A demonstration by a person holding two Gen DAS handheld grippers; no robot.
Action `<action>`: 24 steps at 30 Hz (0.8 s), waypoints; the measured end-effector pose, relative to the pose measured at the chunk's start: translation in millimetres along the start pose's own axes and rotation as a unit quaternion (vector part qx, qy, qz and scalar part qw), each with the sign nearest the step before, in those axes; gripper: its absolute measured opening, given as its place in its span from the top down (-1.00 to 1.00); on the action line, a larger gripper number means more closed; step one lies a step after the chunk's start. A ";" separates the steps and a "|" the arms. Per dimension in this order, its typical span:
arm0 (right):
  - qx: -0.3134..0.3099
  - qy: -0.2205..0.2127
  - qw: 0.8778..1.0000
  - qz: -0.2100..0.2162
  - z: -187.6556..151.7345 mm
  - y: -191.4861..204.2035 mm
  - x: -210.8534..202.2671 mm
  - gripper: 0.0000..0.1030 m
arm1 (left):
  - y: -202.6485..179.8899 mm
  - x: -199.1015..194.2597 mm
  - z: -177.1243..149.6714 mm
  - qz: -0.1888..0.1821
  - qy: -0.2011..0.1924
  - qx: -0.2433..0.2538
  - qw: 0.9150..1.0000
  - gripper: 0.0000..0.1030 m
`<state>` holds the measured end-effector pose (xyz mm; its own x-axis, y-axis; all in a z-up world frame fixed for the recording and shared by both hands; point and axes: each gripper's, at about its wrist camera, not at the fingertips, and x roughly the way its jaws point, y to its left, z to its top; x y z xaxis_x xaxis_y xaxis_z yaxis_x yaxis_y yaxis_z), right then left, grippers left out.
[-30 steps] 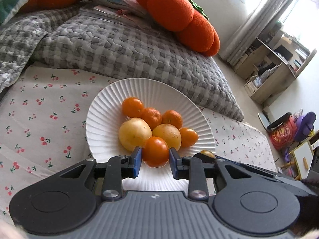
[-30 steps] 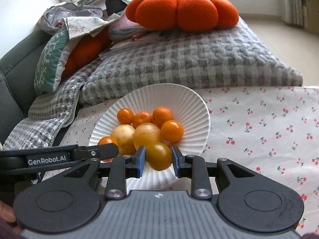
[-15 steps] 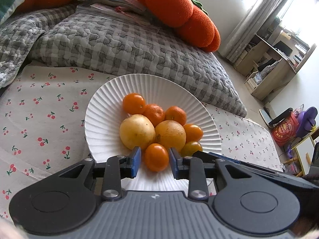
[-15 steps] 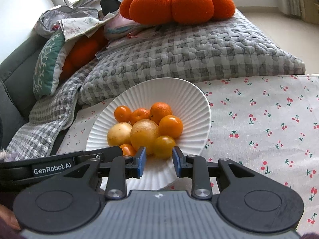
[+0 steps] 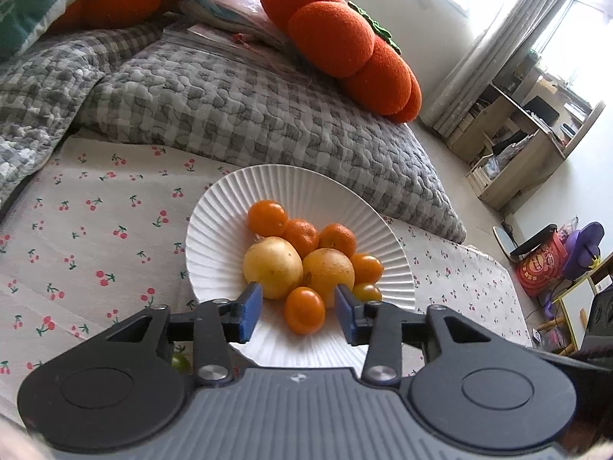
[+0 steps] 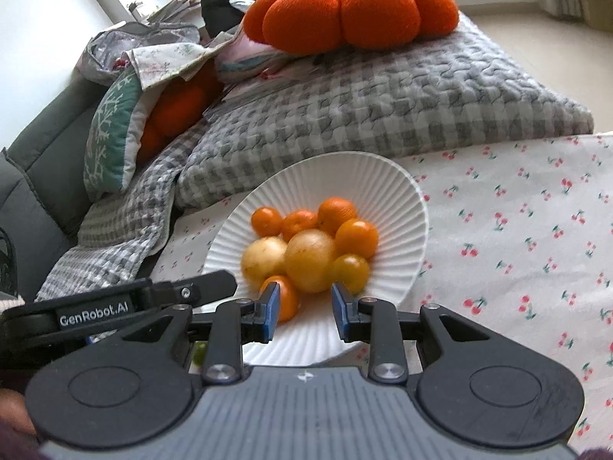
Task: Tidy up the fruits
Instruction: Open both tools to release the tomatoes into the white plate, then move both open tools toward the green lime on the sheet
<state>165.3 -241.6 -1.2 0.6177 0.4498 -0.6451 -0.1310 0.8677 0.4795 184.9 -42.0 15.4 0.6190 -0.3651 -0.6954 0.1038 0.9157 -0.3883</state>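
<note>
White fluted plate [image 5: 214,230] sits on the cherry-print cloth [image 5: 95,237], beside a grey checked quilt [image 5: 230,115]. Heaped fruits on it: two pale yellow, several orange. Left tongs [image 5: 298,311] have just been opening; the orange tomato [image 5: 304,309] lies on the plate between the blue pads [image 5: 251,308], clear of both. Right tongs [image 6: 305,311] stand slightly apart, gripping nothing; the yellow-orange tomato [image 6: 350,273] rests just beyond the tips.
</note>
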 end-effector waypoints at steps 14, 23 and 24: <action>-0.014 -0.025 0.999 0.016 -3.6 23.4 -32.4 0.23 | 14.0 -58.4 2.4 -0.003 -0.046 -0.007 0.999 -0.10; -0.029 -0.037 0.999 0.021 -12.5 34.5 -54.1 0.20 | 28.0 -73.9 -4.8 -0.001 -0.050 -0.008 0.999 -0.11; -0.035 -0.036 0.999 0.018 -15.1 36.4 -55.4 0.20 | 28.9 -74.6 -6.2 0.000 -0.048 -0.005 0.999 -0.11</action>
<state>114.6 -231.7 43.1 0.6659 0.4666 -0.5822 -0.2067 0.8652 0.4569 136.9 10.7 52.3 0.6910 -0.3463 -0.6345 0.0961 0.9140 -0.3942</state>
